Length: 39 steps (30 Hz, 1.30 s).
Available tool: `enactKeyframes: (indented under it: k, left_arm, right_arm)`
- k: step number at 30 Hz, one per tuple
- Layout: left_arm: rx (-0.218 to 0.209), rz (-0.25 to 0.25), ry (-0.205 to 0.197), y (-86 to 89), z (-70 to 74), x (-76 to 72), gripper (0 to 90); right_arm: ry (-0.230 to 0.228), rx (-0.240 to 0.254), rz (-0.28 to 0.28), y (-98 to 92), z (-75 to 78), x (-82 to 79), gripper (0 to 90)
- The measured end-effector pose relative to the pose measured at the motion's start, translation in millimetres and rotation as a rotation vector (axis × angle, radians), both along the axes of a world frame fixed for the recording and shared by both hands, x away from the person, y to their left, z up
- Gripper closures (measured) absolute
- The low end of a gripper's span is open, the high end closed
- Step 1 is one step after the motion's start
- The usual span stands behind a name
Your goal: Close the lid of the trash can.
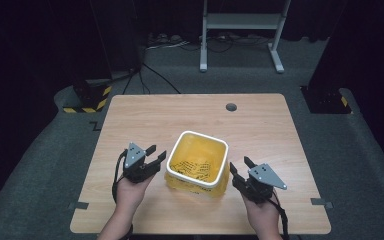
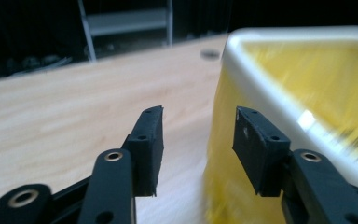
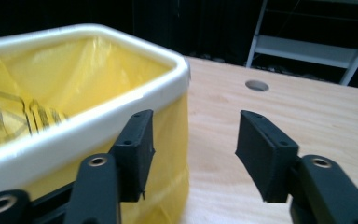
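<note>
Starting at the left of the worktop, the left gripper sits in the person's left hand, low over the wood near the front left corner. Its jaws stand apart with nothing between them; in the left gripper view the left gripper shows bare wood and a sliver of yellow in the gap, and the pads press on nothing. The nearer jaw tip is just beside the bin's left wall, though I can't tell whether it touches.

Centre now: the yellow bin, a square tub with a white rim and a yellow bag lining it, black printing showing on the bag down inside. It stands upright on the worktop, closer to the front edge than the back, roughly midway between the side edges. From the left gripper view the yellow bin looms blurred at the right.

On to the right: the right gripper is held in the person's right hand, near the front right part of the worktop, just beside the bin's right wall. Jaws apart here too. In the right gripper view, the right gripper has one jaw in front of the yellow bin, the other over open wood, clamped on nothing.

Farther back, a small round hole sits near the worktop's far edge.
</note>
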State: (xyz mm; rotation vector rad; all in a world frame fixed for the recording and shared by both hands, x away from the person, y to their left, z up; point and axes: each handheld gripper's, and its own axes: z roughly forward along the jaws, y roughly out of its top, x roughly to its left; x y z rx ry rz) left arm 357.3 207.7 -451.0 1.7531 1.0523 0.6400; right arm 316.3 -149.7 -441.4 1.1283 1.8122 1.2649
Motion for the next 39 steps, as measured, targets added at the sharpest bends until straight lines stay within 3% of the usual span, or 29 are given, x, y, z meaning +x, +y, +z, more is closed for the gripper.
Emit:
enactKeyframes:
  k: [4,7,10,14,15,24,31,35,37,39]
  left_arm:
    - [0.001,-0.007,0.083,3.4,-23.4,10.1,49.5]
    - [0.019,-0.009,0.115,0.9,-34.0,12.6,49.2]
    - [0.023,-0.027,0.133,-3.6,-39.1,11.0,48.9]
    - [0.072,-0.036,0.146,-10.3,-41.2,8.4,48.6]
    - [0.064,-0.045,0.150,-11.6,-41.5,8.0,47.8]
    - [0.092,-0.072,0.146,-21.5,-38.4,-2.8,50.6]
    - [0.138,-0.111,0.133,-37.4,-35.5,-13.5,51.1]
    - [0.130,-0.113,0.134,-39.0,-35.2,-14.6,46.2]
    - [0.122,-0.110,0.132,-38.4,-35.1,-14.2,45.8]
    - [0.116,-0.099,0.131,-35.2,-34.7,-12.5,44.9]
  right_arm:
    - [0.029,-0.023,-0.002,-4.5,-10.5,-9.1,42.8]
    - [0.084,-0.045,-0.004,-1.5,-22.2,-11.2,42.7]
    - [0.135,-0.028,-0.012,3.8,-27.9,-8.7,43.0]
    - [0.147,-0.048,0.012,14.4,-33.0,-9.2,43.7]
    - [0.154,-0.054,0.020,16.9,-34.4,-9.1,44.6]
    - [0.149,-0.074,0.018,20.7,-36.0,-1.4,46.2]
    - [0.132,-0.070,-0.009,6.0,-36.2,25.9,47.6]
    - [0.150,-0.050,0.004,-3.3,-39.1,37.5,45.7]
    - [0.141,-0.070,0.014,-1.5,-39.6,34.9,48.9]
    - [0.131,-0.094,0.019,0.5,-39.1,31.7,46.2]
